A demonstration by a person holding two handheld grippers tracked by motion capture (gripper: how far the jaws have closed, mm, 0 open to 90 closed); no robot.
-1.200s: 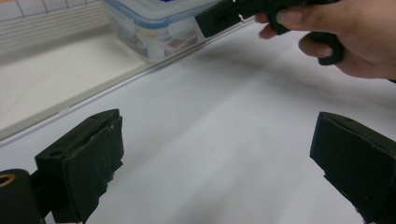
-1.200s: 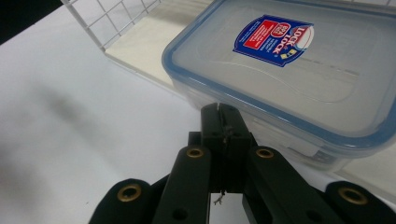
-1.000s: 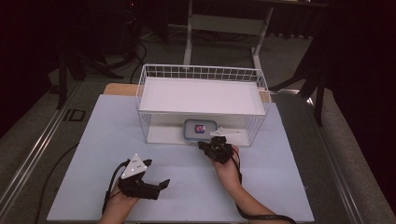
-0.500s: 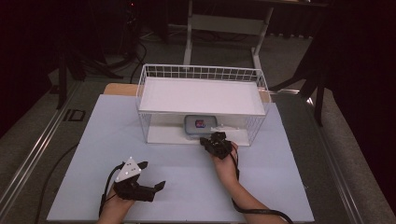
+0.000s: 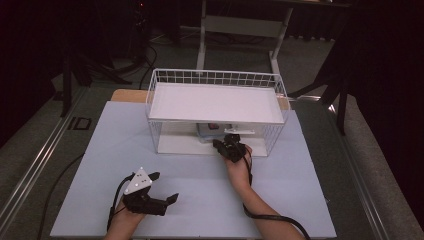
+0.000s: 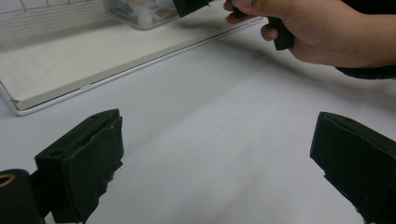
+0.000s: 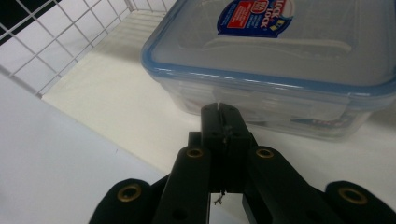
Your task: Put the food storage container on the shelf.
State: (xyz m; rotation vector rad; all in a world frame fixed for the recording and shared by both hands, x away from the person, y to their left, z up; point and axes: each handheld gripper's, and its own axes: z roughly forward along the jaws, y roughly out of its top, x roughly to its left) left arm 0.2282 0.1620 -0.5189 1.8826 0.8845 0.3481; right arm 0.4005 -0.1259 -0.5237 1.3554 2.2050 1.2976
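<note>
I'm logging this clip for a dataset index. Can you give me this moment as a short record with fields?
setting: white table with a white wire rack
container: clear lidded box with blue rim, on the rack's lower shelf
right gripper: jaws shut, tips at the box's front wall
left gripper: jaws wide open, empty, over bare table
person: both hands hold grippers

Dim room, dark surround; table (image 5: 200, 165) evenly lit, soft shadows, gripper views blurry.
</note>
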